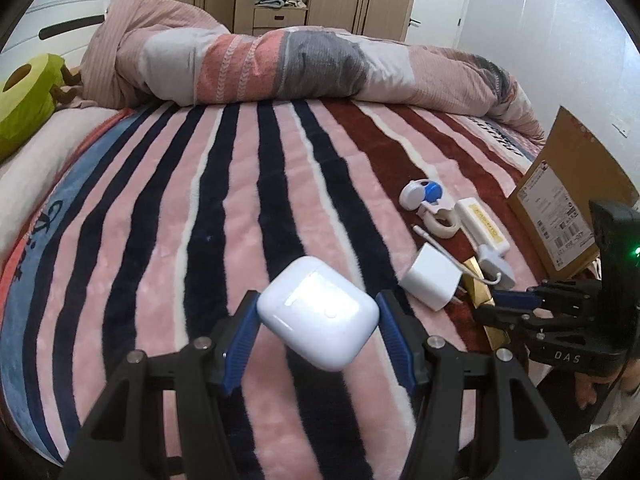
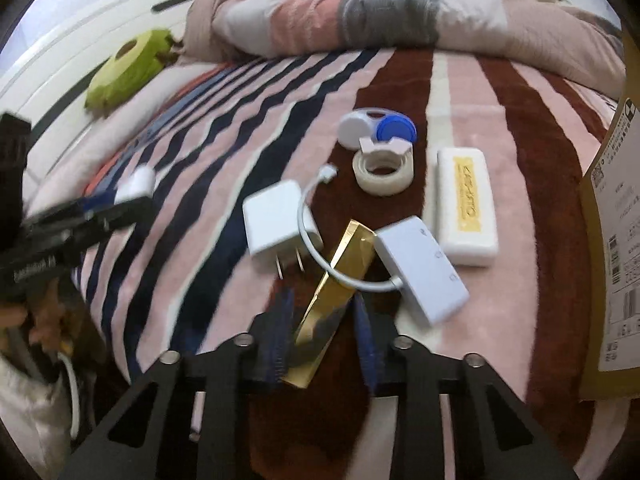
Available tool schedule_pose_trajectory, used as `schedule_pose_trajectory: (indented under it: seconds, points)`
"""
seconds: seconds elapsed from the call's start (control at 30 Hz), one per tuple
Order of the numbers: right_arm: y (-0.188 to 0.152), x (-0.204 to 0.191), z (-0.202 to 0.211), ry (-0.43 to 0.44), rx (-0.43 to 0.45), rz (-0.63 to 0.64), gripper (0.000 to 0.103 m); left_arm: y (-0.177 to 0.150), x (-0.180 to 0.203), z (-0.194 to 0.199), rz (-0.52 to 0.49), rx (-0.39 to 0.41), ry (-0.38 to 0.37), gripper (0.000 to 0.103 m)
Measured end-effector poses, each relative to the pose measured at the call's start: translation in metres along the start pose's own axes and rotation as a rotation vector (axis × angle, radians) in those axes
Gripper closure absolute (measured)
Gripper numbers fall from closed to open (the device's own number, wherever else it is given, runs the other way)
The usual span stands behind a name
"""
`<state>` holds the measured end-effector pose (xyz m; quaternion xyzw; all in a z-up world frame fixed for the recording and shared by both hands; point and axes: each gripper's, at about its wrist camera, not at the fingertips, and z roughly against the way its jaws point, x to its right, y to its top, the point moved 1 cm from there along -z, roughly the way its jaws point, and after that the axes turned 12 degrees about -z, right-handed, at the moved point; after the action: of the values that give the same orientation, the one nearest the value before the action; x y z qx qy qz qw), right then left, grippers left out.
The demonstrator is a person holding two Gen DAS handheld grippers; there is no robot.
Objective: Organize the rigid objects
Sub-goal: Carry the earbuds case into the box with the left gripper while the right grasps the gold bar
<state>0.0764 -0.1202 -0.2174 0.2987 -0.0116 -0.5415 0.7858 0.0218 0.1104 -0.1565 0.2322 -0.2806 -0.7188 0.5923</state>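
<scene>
My left gripper [image 1: 318, 312] is shut on a white earbud case [image 1: 318, 312] and holds it above the striped blanket; the case also shows in the right wrist view [image 2: 138, 184]. My right gripper [image 2: 322, 320] straddles the near end of a gold bar [image 2: 332, 300], jaws apart on either side of it. Around the bar lie a white plug charger [image 2: 276, 220], a white cabled adapter [image 2: 420, 272], a white box with a yellow label [image 2: 464, 204], a tape roll [image 2: 382, 172] and a white-and-blue lens case [image 2: 376, 126].
A cardboard box [image 2: 616, 200] stands at the right edge of the bed. A rolled duvet [image 1: 280, 68] lies across the far side. A green plush ring [image 1: 24, 100] sits far left. The striped blanket [image 1: 180, 220] covers the bed.
</scene>
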Motion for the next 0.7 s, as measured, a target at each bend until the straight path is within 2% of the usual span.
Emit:
schedule_pose_trajectory:
  seconds: [0.13,0.27,0.4,0.57,0.7]
  points:
    - [-0.007,-0.004,0.003,-0.092,0.006,0.071,0.087,0.004,0.004,0.007,-0.008,0.013,0.006,0.047]
    - [-0.015,-0.009,-0.002,-0.108,0.043,0.104,0.089,0.008,0.007,0.012,-0.016,0.016,0.013,0.047]
    - [-0.021,-0.007,0.007,-0.083,0.057,0.128,0.089,0.02,0.018,0.025,-0.058,0.032,-0.015,0.047]
    - [-0.032,0.0,0.013,-0.043,0.063,0.188,0.089,0.072,0.058,0.053,-0.199,0.092,-0.065,0.047]
    - [-0.034,0.01,0.013,0.018,0.084,0.15,0.089,0.132,0.115,0.068,-0.33,0.15,-0.178,0.047]
